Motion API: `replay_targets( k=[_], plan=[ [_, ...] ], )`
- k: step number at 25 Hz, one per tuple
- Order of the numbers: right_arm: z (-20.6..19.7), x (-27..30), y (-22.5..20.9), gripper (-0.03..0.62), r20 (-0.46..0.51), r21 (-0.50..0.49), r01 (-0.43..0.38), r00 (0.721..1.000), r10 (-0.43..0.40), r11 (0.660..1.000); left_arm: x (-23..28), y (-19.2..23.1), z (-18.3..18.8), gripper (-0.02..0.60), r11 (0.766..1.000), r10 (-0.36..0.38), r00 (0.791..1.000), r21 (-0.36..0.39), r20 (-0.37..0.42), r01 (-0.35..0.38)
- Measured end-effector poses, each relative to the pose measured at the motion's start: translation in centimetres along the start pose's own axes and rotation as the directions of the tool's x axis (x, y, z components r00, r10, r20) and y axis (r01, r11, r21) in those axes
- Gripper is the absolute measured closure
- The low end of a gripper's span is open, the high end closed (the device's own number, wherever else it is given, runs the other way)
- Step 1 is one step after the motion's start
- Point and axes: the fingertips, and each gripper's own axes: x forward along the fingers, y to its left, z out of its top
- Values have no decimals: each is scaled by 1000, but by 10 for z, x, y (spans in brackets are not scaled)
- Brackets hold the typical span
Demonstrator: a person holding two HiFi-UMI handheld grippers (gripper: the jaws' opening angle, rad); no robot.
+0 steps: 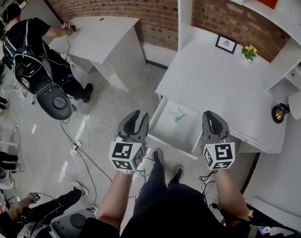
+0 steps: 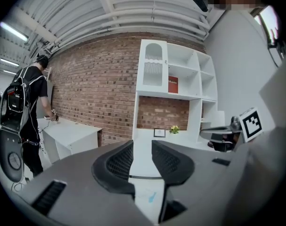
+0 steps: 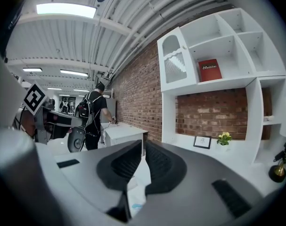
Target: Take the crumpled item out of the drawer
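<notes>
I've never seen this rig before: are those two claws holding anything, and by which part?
Nothing is held. The left gripper and right gripper hover empty before the open drawer; the crumpled item lies inside, untouched.

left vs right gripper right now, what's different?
The left gripper has its jaws clearly apart; the right gripper has its jaws almost together, with only a thin slit between them. In the head view the left gripper sits at the open drawer's left front corner, the right gripper at its right side. Shared: both are empty and point toward the drawer, where the blue crumpled item lies untouched.
</notes>
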Motion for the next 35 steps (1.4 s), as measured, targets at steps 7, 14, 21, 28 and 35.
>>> replay_targets(
  k=[7, 14, 21, 28, 35],
  plan=[
    [-26, 39, 1, 569, -97, -7, 48, 994, -49, 999, 46, 33, -35, 463, 998, -66, 994, -4, -87, 66],
    [-58, 88, 14, 569, -200, 0, 82, 977, -80, 997, 87, 72, -68, 463, 991, -131, 977, -16, -171, 130],
    [-96, 121, 27, 568, -300, -6, 94, 950, -91, 996, 116, 69, -107, 463, 969, -247, 935, -40, -255, 245],
    [-158, 139, 32, 562, -410, 36, 43, 912, -25, 998, 135, 52, -150, 463, 957, -286, 894, -55, -344, 284],
    [-241, 162, 45, 536, -529, 82, -100, 839, 129, 992, 143, 40, -201, 463, 963, -265, 863, -79, -429, 257]
  ],
)
